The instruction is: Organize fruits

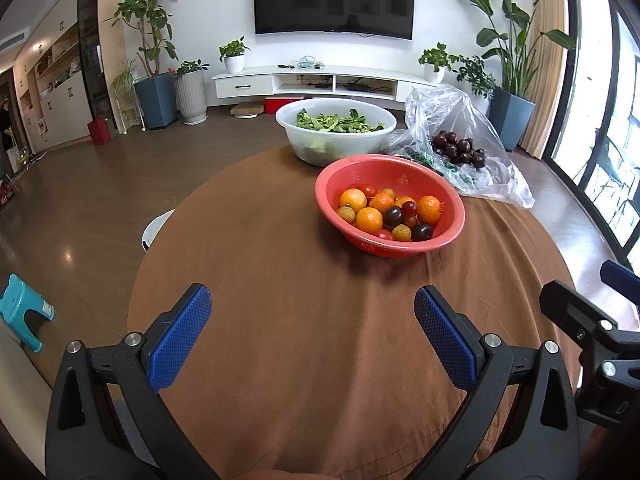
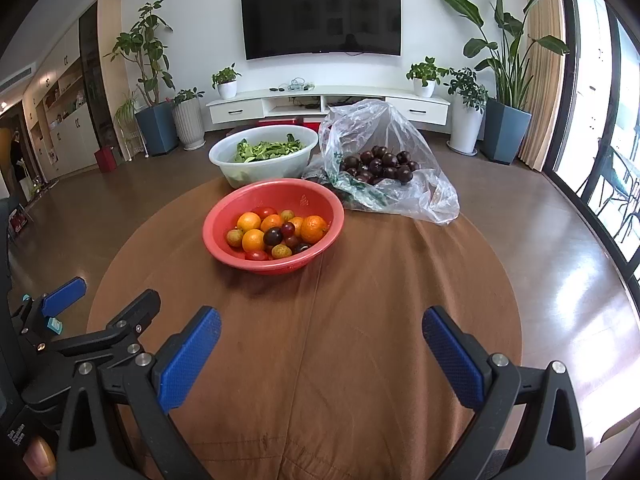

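Left wrist view: left gripper (image 1: 313,310) released, empty. Right gripper (image 2: 321,330) likewise spread. Red colander (image 2: 273,232) of mixed fruit mid-table, cherry bag (image 2: 384,164) at far edge.

Side-by-side wrist views (low) toward shared table (image 1: 280,280)

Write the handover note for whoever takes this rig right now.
Left hand-held gripper: open, empty, above the brown tablecloth.
Right hand-held gripper: open, empty, beside it.
Red bowl holds mixed fruit: oranges, small tomatoes, dark plums, small yellowish fruit.
Behind it: white basin of greens; plastic bag of dark plums to the right.
Done: no sorting visible.
Left: sort the bowl's fruit; probably the dark ones belong with the bag.
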The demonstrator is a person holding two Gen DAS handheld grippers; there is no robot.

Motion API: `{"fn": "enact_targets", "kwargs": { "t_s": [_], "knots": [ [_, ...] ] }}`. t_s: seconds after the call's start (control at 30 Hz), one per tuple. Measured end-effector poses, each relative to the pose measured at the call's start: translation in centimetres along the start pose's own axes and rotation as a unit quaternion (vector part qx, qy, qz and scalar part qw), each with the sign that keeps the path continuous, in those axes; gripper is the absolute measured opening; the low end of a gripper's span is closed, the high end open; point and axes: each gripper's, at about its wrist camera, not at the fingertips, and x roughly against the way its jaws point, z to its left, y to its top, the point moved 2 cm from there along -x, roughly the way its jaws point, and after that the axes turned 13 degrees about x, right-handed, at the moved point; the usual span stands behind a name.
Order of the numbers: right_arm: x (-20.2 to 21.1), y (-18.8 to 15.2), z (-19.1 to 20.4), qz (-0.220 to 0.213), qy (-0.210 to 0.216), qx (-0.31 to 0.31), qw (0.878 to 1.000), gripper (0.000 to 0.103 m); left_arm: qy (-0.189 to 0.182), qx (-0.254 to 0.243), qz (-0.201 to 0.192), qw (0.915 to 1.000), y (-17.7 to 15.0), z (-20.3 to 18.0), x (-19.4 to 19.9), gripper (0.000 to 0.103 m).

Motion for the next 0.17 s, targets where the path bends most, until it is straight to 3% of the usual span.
{"fn": "enact_targets", "kwargs": {
  "t_s": [0.17],
  "knots": [
    [0.47,-0.16,0.02,0.004,-0.001,-0.002,1.000,0.103,-0.010,0.002,0.001,0.9999,0.50,0.21,-0.11,0.103]
  ]
}}
